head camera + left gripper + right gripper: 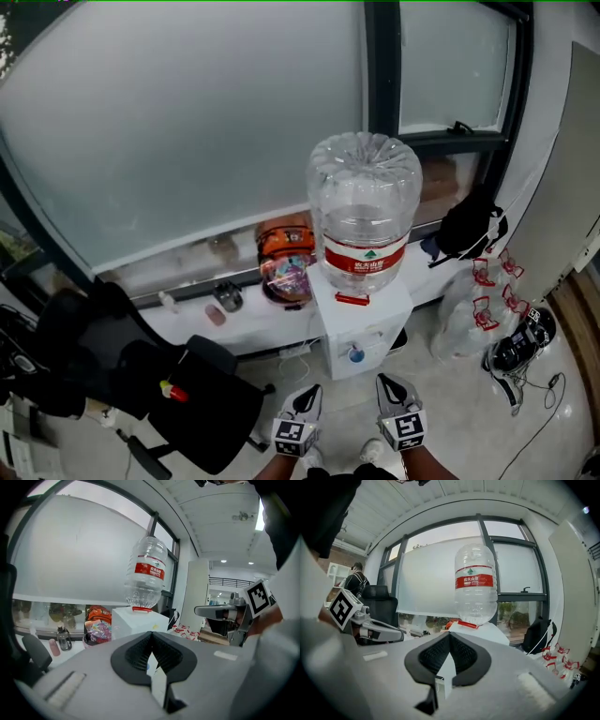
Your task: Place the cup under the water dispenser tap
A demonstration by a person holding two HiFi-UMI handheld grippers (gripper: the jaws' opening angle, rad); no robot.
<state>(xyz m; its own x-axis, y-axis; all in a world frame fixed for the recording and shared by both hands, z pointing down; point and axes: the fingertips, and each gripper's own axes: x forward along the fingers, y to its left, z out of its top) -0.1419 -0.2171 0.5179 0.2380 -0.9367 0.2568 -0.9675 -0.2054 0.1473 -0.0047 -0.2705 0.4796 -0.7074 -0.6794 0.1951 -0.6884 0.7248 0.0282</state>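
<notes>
A white water dispenser (361, 319) stands against the window ledge with a big clear bottle (364, 202) upside down on top. Its blue tap (354, 354) sits low on the front face. No cup shows in any view. My left gripper (307, 401) and right gripper (394, 389) hover side by side in front of the dispenser, pointing at it. In the left gripper view the jaws (151, 637) meet at their tips with nothing between them, and the bottle (146, 573) rises ahead. The right gripper (449, 637) is likewise shut and empty, facing the bottle (475, 583).
A black office chair (202, 398) stands left of the dispenser. The ledge (187, 314) carries small bottles and an orange bag (286, 246). To the right are a black bag (469, 225), a plastic sack with red handles (469, 314) and shoes (520, 342).
</notes>
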